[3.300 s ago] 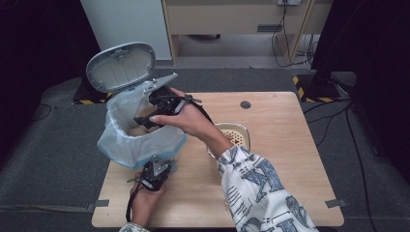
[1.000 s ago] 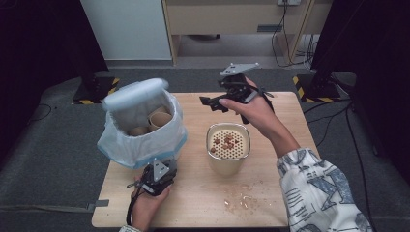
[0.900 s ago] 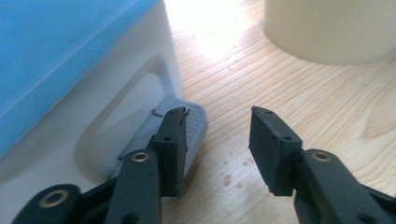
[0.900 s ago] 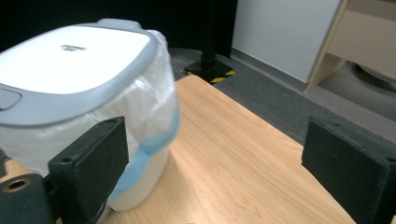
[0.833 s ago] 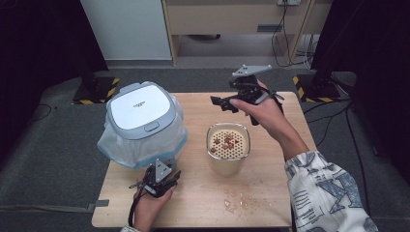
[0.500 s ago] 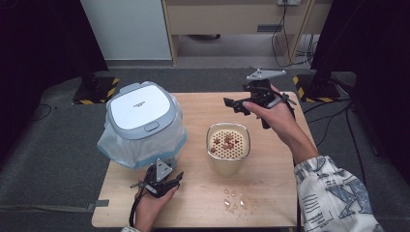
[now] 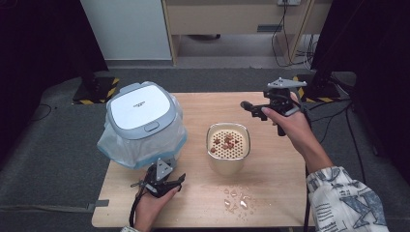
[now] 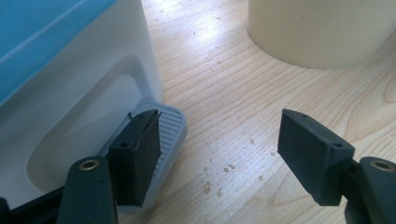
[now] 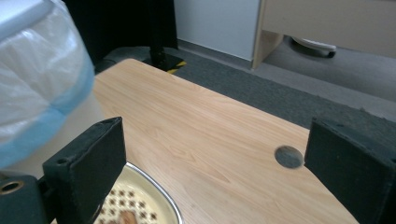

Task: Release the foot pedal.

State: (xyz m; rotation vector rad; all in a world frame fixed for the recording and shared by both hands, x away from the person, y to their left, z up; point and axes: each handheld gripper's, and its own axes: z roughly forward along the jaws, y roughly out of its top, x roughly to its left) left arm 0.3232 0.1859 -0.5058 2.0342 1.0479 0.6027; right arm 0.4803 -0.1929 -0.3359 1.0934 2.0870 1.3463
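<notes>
So the wooden table has a lidded white bin with a blue bag liner at left, cream strainer pot mid-table, crumbs in front. Right gripper is up in the air, jaws wide apart; left gripper sits gaping by the bin's grey pedal.

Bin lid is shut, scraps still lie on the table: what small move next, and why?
Probably bring the open right gripper down toward the spilled scraps near the table's front edge. The left gripper sits open by the bin's pedal, ready to reopen it.
</notes>
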